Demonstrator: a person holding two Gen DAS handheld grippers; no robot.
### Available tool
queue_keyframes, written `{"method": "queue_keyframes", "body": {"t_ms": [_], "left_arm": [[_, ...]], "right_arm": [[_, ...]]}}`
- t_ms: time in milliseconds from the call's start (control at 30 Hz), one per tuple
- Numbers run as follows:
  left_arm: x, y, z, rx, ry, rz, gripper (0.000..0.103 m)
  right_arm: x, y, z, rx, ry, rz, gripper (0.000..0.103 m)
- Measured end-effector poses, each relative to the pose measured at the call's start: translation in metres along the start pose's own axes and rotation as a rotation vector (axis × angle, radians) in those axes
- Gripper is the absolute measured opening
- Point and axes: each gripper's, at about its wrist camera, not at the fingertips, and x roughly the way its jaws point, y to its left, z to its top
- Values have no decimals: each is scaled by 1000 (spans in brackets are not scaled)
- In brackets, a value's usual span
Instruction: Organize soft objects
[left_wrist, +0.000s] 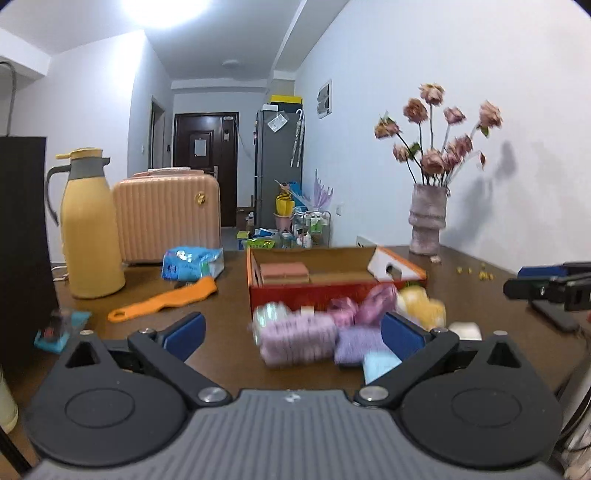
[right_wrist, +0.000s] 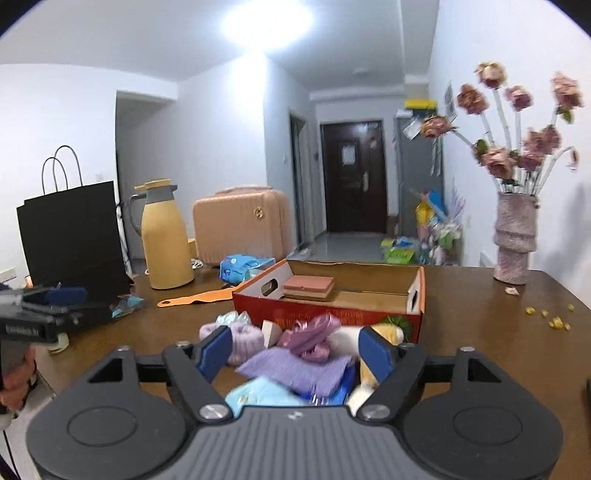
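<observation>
Soft pile of purple knitted cloths, pink ribbon and yellow plush (right_wrist: 295, 354) sits on brown bench (right_wrist: 480, 332) just in front of red cardboard box (right_wrist: 332, 314). Right gripper (right_wrist: 295, 350) jaws released, straddling pile, nearer; left gripper (left_wrist: 291, 332) released, pile ahead-right.

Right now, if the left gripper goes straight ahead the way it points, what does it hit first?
Most likely the pile of soft things lying in front of the red cardboard box. The left gripper has open jaws, nothing between them; depth is blurred.
</observation>
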Motion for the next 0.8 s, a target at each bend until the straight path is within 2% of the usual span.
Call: {"method": "queue_keyframes", "body": {"t_ms": [133, 200, 300, 467, 667, 800], "left_arm": [[-12, -9, -41, -14, 52, -10, 103], [-13, -9, -53, -8, 82, -33, 103], [-8, -6, -57, -6, 103, -26, 103], [5, -10, -60, -20, 109, -41, 103], [39, -37, -62, 33, 116, -134, 103], [76, -42, -54, -12, 144, -178, 102]], "right_arm": [[-17, 24, -52, -22, -3, -68, 78], [-21, 31, -74, 11, 19, -65, 78], [-21, 32, -93, 54, 74, -43, 78], [-17, 30, -99, 47, 69, -100, 78], [6, 16, -100, 68, 87, -153, 75], [25, 10, -93, 88, 73, -118, 68]]}}
